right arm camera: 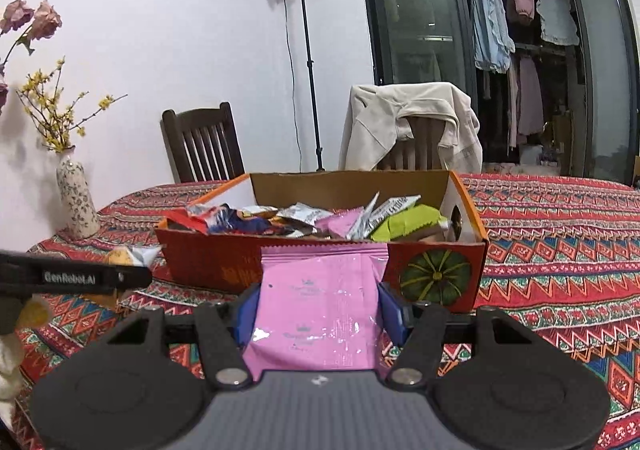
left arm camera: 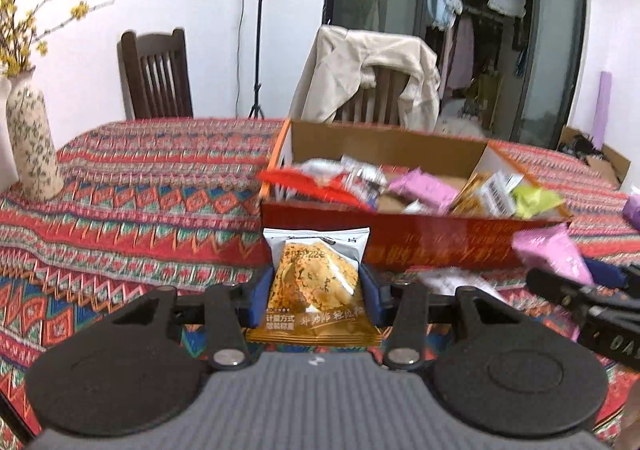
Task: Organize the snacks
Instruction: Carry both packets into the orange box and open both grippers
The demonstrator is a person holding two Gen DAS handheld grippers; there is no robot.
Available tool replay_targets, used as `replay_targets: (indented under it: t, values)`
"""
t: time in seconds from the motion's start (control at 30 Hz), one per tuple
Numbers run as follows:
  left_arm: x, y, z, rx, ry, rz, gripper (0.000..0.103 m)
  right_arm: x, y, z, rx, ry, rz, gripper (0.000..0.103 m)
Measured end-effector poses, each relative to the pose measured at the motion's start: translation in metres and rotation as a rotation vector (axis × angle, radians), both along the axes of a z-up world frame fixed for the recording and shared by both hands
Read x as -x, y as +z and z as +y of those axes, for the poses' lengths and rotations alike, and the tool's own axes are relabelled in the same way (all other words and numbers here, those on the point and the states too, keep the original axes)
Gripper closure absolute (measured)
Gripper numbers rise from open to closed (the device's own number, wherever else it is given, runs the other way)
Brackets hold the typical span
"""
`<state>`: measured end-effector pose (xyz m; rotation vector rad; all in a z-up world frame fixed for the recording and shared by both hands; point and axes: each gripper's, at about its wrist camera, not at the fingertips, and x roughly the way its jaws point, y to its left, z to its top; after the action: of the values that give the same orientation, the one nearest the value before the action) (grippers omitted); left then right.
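Left gripper: jaws narrowed, blue pads clamped on both sides of an orange snack packet; packet upright between the fingers, top edge clear of the tips, held above the tablecloth.
Right gripper: jaws about half open, blue pads pressing the two side edges of a pink snack packet; packet stands upright, wider than the orange one, bottom reaching back to the gripper body.
Box: open cardboard box, red-orange front wall with a green pumpkin print, sits on the table near the far edge, just ahead of both grippers.
Box contents: loose pile of packets, red, silver, pink, lime green; exact count cannot be told.
Orange packet vs box: in front of the near wall, toward the box's left corner, not inside.
Pink packet vs box: in front of the near wall, around its middle, not inside.
Tablecloth: red patterned, covers the whole table.
Vase: flowered, with yellow twigs, at the table's left edge, well apart from the box.
Loose packets: white one on the tablecloth before the box's near wall; blurred.
Chairs: two behind the far edge, right one draped with a beige jacket.
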<state>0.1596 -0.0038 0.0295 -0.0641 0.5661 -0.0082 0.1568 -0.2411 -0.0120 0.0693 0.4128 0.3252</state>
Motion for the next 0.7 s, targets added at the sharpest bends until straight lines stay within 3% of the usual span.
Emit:
replay_targets:
  t: [0.37,0.7]
  values:
    - [-0.026,0.035,-0.016,0.013,-0.051,-0.084,0.056,-0.003,0.029,0.002,0.038,-0.009,-0.050,0.043]
    - [-0.069,0.055,-0.028,0.029,-0.021,-0.131,0.056,-0.059,0.065,-0.006,0.003,-0.077,-0.057,0.043]
